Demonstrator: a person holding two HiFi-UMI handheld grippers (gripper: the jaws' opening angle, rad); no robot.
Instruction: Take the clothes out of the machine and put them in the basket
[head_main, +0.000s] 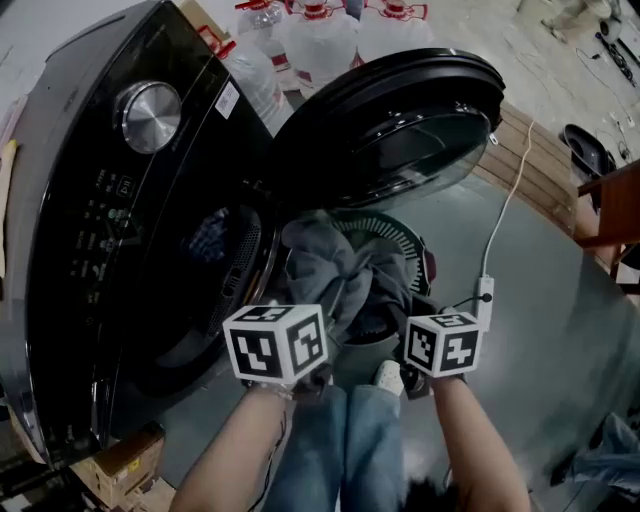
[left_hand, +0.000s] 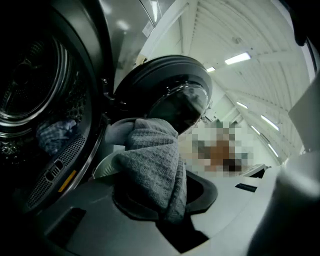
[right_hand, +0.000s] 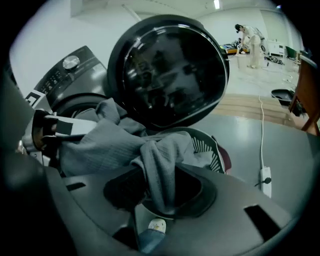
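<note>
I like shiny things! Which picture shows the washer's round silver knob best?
The head view: the knob is large and clear on the washer. The right gripper view shows it tiny, far away; the left gripper view misses it.

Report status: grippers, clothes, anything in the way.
Both shut on garment: left gripper, right gripper. Garment out, held over basket, not released. More clothes in machine. Open door by basket; nothing blocking.

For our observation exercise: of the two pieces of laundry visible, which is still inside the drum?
The blue patterned cloth, lying in the drum; the grey waffle-knit garment is already outside, over the basket.
</note>
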